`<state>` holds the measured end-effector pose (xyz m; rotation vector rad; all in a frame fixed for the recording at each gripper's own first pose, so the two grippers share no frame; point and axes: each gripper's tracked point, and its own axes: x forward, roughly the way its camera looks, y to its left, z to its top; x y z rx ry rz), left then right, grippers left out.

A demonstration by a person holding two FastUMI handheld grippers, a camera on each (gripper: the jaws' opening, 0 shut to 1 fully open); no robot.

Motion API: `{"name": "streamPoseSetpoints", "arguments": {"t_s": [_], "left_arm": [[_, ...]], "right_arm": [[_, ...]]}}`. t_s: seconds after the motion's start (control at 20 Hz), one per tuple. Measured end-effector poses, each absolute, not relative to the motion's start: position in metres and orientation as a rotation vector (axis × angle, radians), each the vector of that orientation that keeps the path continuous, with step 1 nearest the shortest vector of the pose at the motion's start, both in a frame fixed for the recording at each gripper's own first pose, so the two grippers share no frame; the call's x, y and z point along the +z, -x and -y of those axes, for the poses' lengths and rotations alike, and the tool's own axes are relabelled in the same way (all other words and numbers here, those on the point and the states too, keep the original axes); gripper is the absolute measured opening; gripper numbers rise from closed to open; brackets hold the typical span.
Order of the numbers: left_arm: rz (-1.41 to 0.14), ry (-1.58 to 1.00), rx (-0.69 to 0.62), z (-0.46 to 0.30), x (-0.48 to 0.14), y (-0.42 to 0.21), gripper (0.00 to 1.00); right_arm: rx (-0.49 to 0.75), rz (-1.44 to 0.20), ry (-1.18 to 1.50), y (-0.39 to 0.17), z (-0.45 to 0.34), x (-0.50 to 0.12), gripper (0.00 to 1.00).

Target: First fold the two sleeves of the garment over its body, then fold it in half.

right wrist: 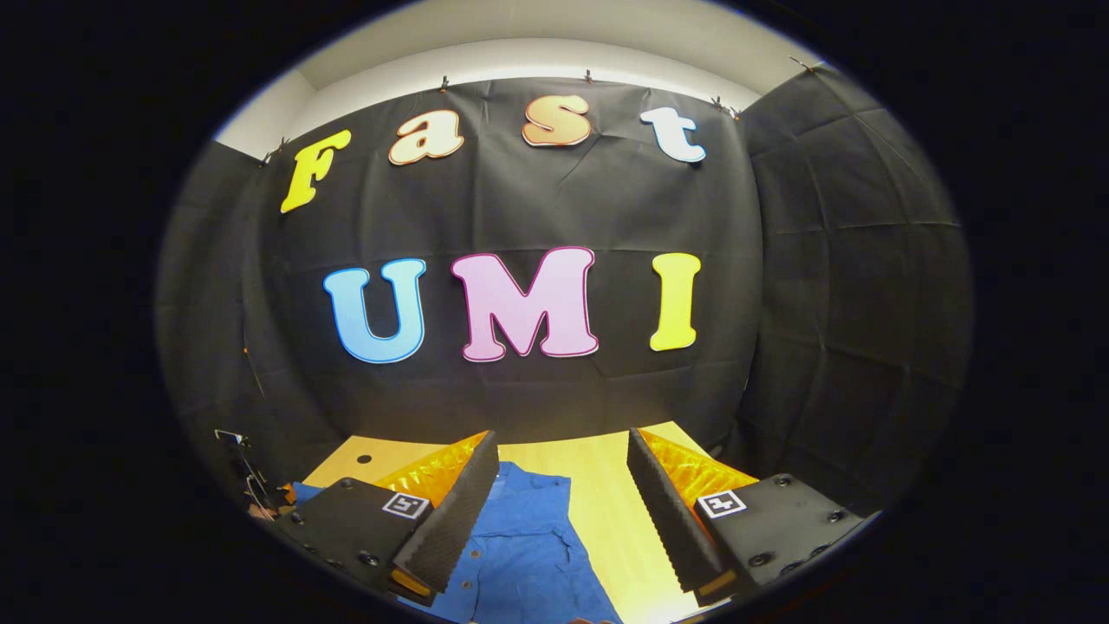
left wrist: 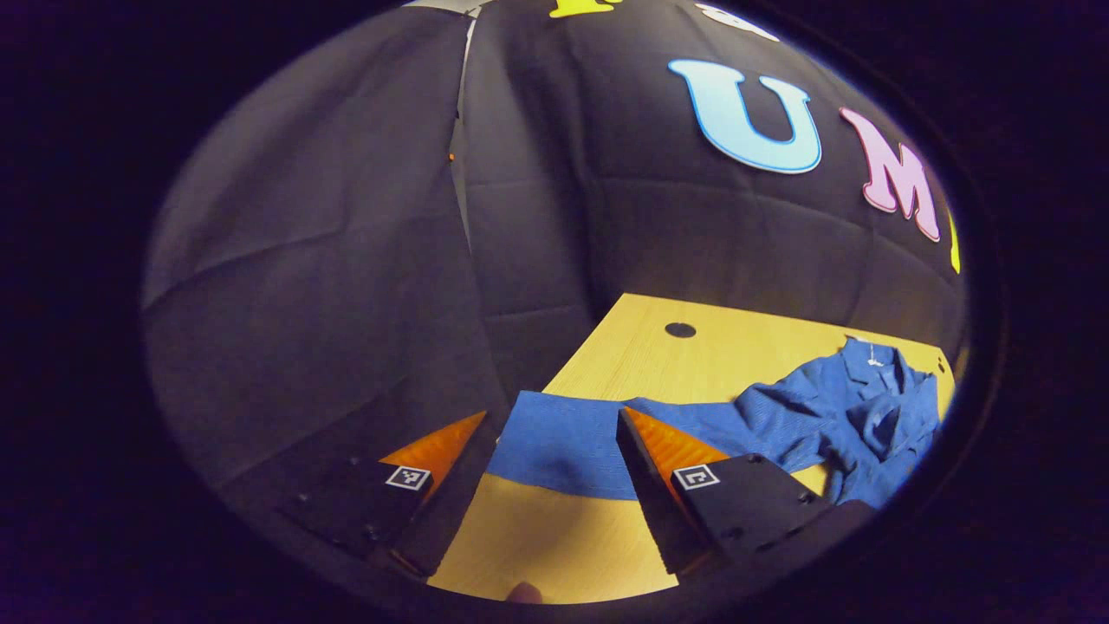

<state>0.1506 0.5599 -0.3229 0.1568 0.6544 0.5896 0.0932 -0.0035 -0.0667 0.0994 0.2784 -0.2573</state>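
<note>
A blue garment (left wrist: 832, 416) lies spread on a pale wooden surface (left wrist: 658, 347) inside a black-draped booth, one sleeve (left wrist: 563, 442) stretched flat toward the surface's near left edge. In the left gripper view, the left claw (left wrist: 554, 459) hangs above that sleeve with its fingers (left wrist: 667, 451) wide apart and nothing between them (the cuff end of the sleeve shows in the gap). The garment's collar points toward the far side of the surface, its body rumpled to the right. A small dark round hole (left wrist: 680, 330) marks the surface beyond the sleeve.

In the right gripper view, the right claw (right wrist: 563, 494) is likewise spread, holding nothing, poised over the garment's body (right wrist: 528, 546), which lies on the surface (right wrist: 606, 485) below and between its fingers (right wrist: 450, 511). At the far left of that view, part of the other gripper shows near the surface's edge, too small to make out clearly.
</note>
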Motion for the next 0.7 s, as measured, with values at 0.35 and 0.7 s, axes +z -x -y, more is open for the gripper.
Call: {"name": "streamPoseSetpoints", "arguments": {"t_s": [0.35,0.7], "left_arm": [[-0.811,-0.194,0.596,-0.579,-0.337,-0.158,0.84],[-0.827,-0.123,0.604,-0.581,-0.343,-0.157,0.84]], "right_arm": [[-0.259,-0.324,-0.087,-0.103,-0.004,-0.077,0.96],[-0.269,-0.332,-0.119,-0.112,-0.008,-0.078,0.96]]}}
